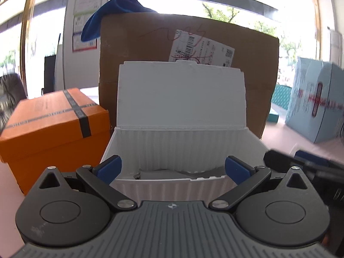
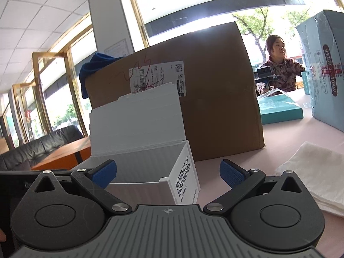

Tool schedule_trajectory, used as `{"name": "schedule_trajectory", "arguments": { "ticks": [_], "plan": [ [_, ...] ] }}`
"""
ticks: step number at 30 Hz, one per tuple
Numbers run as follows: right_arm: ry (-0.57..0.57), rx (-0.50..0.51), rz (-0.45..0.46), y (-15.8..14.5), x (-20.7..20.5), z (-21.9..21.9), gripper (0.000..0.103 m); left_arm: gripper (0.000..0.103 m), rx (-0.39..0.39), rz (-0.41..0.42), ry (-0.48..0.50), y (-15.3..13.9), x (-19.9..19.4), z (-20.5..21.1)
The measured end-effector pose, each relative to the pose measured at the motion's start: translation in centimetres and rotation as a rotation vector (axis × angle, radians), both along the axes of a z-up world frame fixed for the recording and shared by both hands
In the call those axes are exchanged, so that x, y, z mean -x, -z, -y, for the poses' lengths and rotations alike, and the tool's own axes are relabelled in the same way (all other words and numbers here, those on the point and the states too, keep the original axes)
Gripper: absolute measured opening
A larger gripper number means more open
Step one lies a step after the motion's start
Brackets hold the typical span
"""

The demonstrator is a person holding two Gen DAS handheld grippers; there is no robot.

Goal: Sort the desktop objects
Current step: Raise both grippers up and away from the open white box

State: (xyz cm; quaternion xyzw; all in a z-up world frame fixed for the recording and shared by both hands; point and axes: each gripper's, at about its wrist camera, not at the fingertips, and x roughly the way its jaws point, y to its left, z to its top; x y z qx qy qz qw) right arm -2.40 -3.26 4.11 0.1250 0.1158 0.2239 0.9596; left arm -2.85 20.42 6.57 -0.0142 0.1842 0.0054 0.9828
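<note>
Left hand-held gripper point(image 1: 173, 167) spread wide, empty, directly over the lid-up white box point(image 1: 182, 142). Right hand-held gripper point(image 2: 168, 173) also wide, nothing held, box's right front corner between its fingers

Straight ahead of you the white storage box point(image 1: 172, 150) stands open at the top, its raised lid point(image 1: 181, 94) walling off the far side. Behind it the brown cardboard carton point(image 1: 150, 43) blocks the centre of the frame. The orange box point(image 1: 49, 124) closes the lower left. In the right wrist view, bare pink tabletop point(image 2: 279, 137) lies open at right, between the carton, the white napkin point(image 2: 318, 172) and the light blue carton point(image 2: 322, 68).
</note>
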Motion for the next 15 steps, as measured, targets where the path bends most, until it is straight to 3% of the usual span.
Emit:
{"name": "schedule_trajectory", "arguments": {
  "ticks": [6,11,15],
  "plan": [
    [0.035,0.042,0.031,0.4,0.0,0.1,0.103,0.103,0.014,0.003,0.000,0.1,0.2,-0.1],
    [-0.004,-0.100,-0.036,0.0,-0.4,1.7,0.103,0.103,0.053,0.012,-0.009,-0.2,0.6,-0.4],
    [0.031,-0.138,-0.085,-0.4,-0.4,2.5,0.103,0.103,0.070,0.019,-0.018,-0.4,1.0,-0.5]
  ]
}}
